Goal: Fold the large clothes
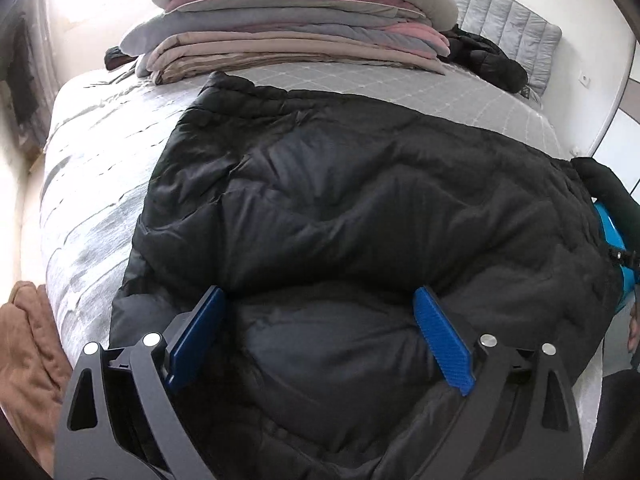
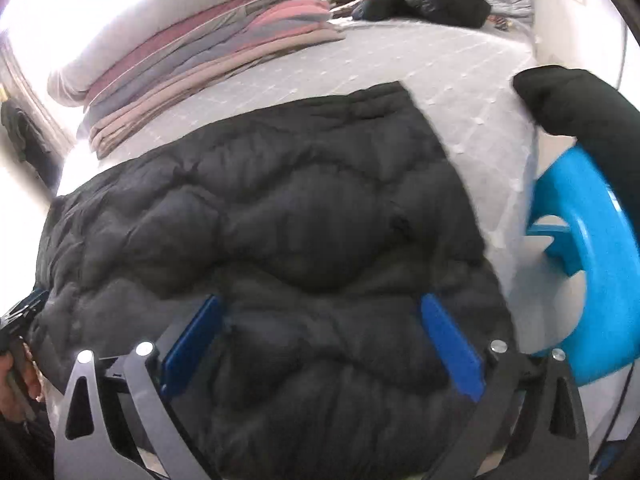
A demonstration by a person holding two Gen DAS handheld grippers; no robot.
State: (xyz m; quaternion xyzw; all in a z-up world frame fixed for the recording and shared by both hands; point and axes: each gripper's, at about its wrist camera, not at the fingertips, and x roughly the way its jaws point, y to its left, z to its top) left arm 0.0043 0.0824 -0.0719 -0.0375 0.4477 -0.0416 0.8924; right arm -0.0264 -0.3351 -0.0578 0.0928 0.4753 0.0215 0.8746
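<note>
A large black quilted puffer jacket point(image 1: 352, 200) lies spread flat on the grey bed point(image 1: 100, 184); it also fills the right wrist view point(image 2: 280, 216). My left gripper point(image 1: 320, 300) is open, its blue fingers point(image 1: 440, 340) wide apart over the jacket's near puffy edge. My right gripper point(image 2: 322, 308) is open too, blue fingers point(image 2: 452, 344) spread over the jacket's near part. Neither holds cloth. The right gripper's blue body shows at the left view's right edge point(image 1: 610, 236).
A stack of folded blankets and a pillow point(image 1: 296, 24) sits at the bed's far end, also in the right wrist view point(image 2: 208, 52). Another dark garment point(image 2: 424, 0) lies by the headboard. A brown cloth point(image 1: 28, 344) hangs at the left. A blue plastic piece point(image 2: 592, 264) is close on the right.
</note>
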